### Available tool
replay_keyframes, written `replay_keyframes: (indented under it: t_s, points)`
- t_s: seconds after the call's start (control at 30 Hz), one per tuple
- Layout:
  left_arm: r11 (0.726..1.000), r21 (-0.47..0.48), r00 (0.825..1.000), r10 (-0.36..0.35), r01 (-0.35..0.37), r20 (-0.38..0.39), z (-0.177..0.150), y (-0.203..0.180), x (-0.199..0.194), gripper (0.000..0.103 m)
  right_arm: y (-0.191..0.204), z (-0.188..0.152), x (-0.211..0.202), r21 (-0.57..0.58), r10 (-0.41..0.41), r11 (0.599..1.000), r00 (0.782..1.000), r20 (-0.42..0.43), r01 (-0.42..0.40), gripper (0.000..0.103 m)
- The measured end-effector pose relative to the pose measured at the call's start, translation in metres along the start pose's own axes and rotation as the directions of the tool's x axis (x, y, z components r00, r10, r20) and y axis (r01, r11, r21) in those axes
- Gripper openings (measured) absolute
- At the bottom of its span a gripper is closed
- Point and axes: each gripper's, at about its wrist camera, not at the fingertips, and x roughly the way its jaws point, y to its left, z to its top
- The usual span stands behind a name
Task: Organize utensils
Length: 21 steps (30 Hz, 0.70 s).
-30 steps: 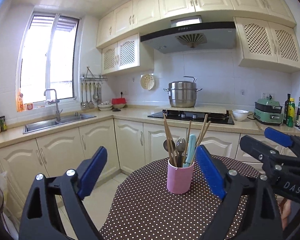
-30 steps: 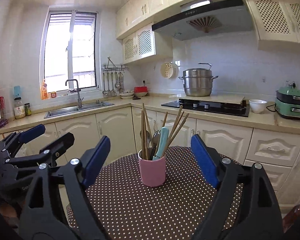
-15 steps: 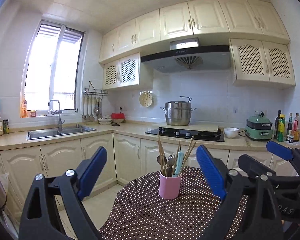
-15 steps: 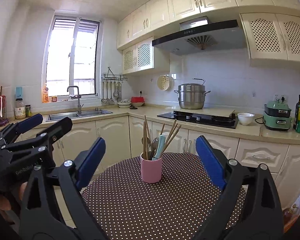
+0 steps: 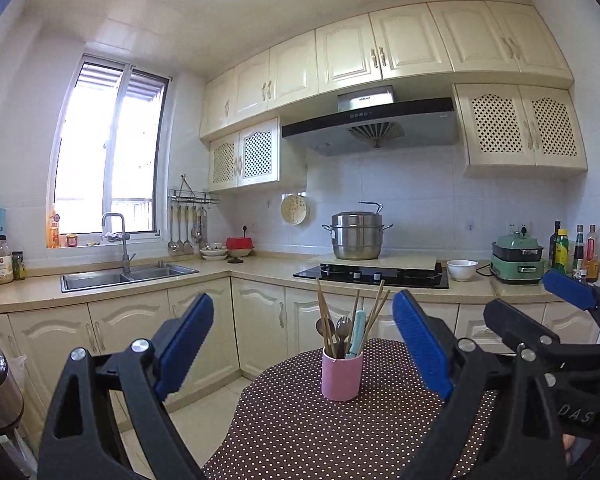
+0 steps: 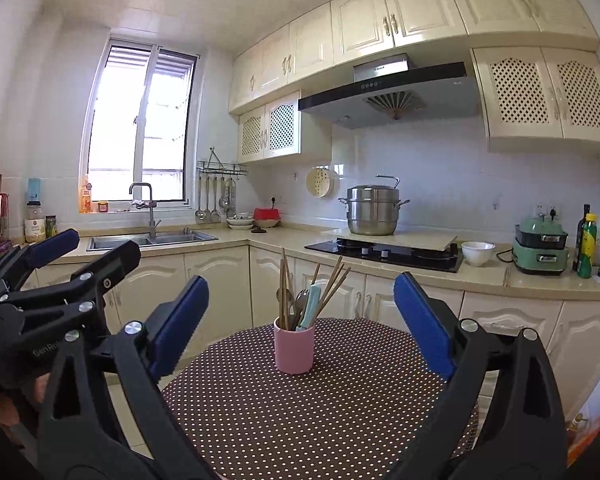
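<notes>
A pink cup (image 5: 341, 374) stands upright on a round table with a brown polka-dot cloth (image 5: 300, 432). It holds several wooden chopsticks (image 5: 325, 320), metal spoons (image 5: 342, 330) and a pale teal-handled utensil (image 5: 357, 333). My left gripper (image 5: 302, 344) is open and empty, held back from the cup. My right gripper (image 6: 300, 322) is also open and empty, held back from the same cup (image 6: 294, 350). Each gripper shows at the edge of the other's view: the right one (image 5: 540, 320) and the left one (image 6: 84, 254).
Behind the table runs an L-shaped kitchen counter (image 5: 260, 268) with a sink (image 5: 128, 274), a hob with a steel pot (image 5: 356, 236), a white bowl (image 5: 462, 270), a green cooker (image 5: 518, 258) and bottles (image 5: 576, 250). Floor tiles lie to the table's left (image 5: 204, 424).
Both grippers have pulled back and tilted up from the cup, which now looks smaller and lower in both views. Both stay open and empty.
</notes>
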Motion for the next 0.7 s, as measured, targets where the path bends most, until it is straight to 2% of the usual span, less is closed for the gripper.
replay_keyframes:
  t_s: [0.7]
  points:
    - [1.0,0.01,1.0,0.021,-0.021,0.024,0.0009,-0.0023,-0.0072,0.089,-0.0014,-0.0009,-0.0054,0.013,0.019,1.0,1.0,-0.004,-0.019,0.093]
